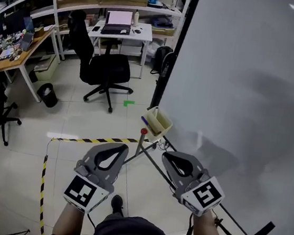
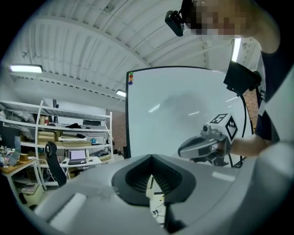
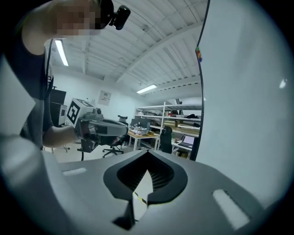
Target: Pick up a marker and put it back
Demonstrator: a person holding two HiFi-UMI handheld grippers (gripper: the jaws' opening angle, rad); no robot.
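Whiteboard [image 1: 248, 73] standing on my right; I am holding left gripper [image 1: 122, 149] and right gripper [image 1: 167, 157] shut, empty, short of the tray [image 1: 161, 125] holding the marker [image 1: 144, 121]; pickup and return both pending

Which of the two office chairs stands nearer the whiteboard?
The black chair in front of the white desk with the laptop; the other chair sits at the head view's left edge, far from the whiteboard.
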